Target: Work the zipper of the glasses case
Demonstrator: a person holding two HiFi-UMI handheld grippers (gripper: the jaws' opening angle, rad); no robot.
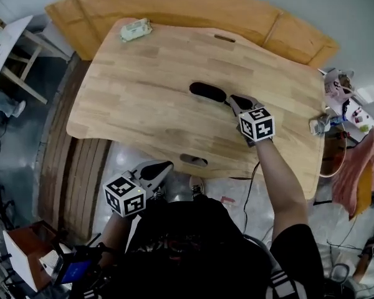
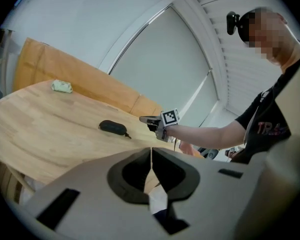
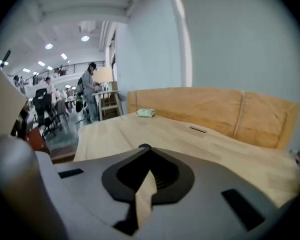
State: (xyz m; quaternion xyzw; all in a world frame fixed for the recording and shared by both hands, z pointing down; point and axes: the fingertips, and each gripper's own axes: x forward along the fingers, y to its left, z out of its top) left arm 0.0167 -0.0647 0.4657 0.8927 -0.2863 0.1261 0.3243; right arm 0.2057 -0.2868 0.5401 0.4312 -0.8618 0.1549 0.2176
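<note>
Left gripper (image 1: 165,166) and right gripper (image 1: 235,99), both closed and empty, are hanging clear of the glasses case (image 1: 207,91) in the middle of the tabletop (image 1: 131,92); pin it before pulling.

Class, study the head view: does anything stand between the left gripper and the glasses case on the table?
Nothing visible does. Only bare table lies between the left gripper and the glasses case. The right gripper is at the case's other end; a green packet lies far off at a corner.

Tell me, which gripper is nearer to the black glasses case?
Right. The right gripper is just beside the glasses case, above the table; the left gripper is past the table's near edge, far from it.
</note>
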